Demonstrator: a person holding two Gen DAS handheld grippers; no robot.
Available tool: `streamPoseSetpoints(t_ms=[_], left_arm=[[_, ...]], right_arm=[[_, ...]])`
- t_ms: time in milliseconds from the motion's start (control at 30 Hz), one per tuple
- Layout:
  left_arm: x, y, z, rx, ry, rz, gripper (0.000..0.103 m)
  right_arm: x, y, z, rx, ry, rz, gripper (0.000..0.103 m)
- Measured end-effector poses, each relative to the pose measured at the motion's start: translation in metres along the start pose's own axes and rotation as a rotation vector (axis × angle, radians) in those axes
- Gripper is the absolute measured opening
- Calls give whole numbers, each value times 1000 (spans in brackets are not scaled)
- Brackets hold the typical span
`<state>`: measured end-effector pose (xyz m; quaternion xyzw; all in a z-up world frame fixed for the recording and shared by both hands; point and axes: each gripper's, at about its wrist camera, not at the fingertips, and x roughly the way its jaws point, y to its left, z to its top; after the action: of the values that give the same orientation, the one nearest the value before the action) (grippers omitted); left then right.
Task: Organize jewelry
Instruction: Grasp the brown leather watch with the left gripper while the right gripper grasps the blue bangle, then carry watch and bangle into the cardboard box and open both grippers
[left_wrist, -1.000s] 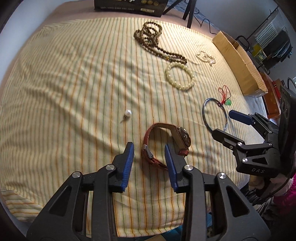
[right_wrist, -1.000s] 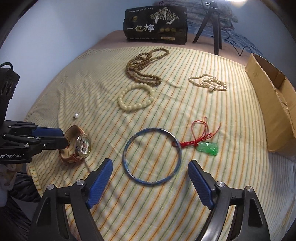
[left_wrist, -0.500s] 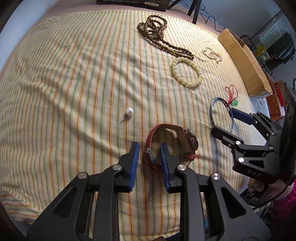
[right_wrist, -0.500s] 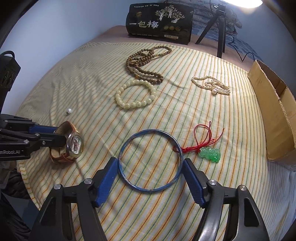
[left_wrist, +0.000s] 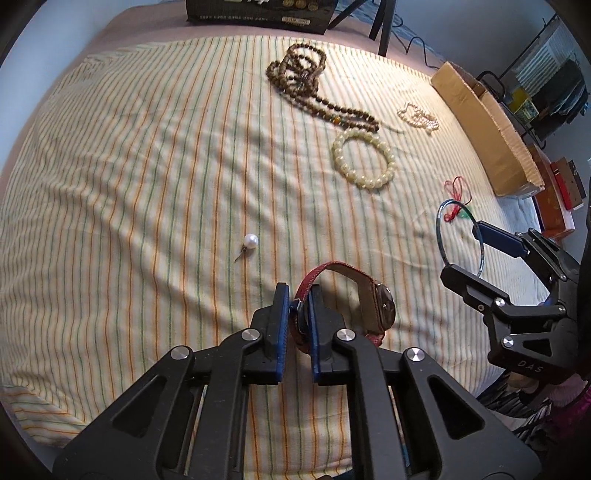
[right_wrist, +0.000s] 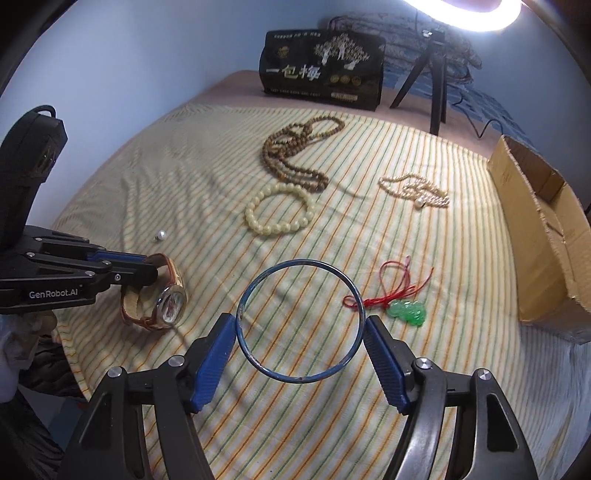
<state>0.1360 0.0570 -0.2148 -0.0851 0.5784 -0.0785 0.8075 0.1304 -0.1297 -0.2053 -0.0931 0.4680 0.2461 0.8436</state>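
Note:
My left gripper (left_wrist: 297, 299) is shut on the red-brown strap of a wristwatch (left_wrist: 373, 306), which also shows in the right wrist view (right_wrist: 162, 299) with the left gripper (right_wrist: 147, 271) on its strap. My right gripper (right_wrist: 300, 332) is shut on a thin blue bangle (right_wrist: 258, 360), its pads pressing both sides; the bangle looks raised off the cloth. In the left wrist view the right gripper (left_wrist: 465, 254) holds the bangle (left_wrist: 441, 236) upright. A green pendant on red cord (right_wrist: 406, 310) lies just right of the bangle.
On the striped cloth (left_wrist: 147, 166) lie a loose pearl (left_wrist: 251, 240), a cream bead bracelet (right_wrist: 280, 214), a brown bead necklace (right_wrist: 295, 155) and a pearl strand (right_wrist: 417, 190). A cardboard box (right_wrist: 539, 229) stands right. A black bag (right_wrist: 321, 70) and tripod (right_wrist: 436, 77) stand behind.
My left gripper closed on the watch strap. My right gripper closed in on the bangle until its pads pressed both sides, and tilted it up.

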Motion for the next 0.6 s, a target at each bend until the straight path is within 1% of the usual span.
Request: streamPoseSetpoints(t_ms=[233, 400, 600], left_arm=[[-14, -14, 12, 14, -54, -9, 8], [-25, -26, 24, 16, -88, -31, 8], [-41, -47, 46, 27, -137, -63, 8]], right_arm=[[-21, -13, 5, 22, -51, -27, 73], [-37, -25, 13, 35, -88, -44, 73], [-58, -51, 23, 81, -138, -79, 73]])
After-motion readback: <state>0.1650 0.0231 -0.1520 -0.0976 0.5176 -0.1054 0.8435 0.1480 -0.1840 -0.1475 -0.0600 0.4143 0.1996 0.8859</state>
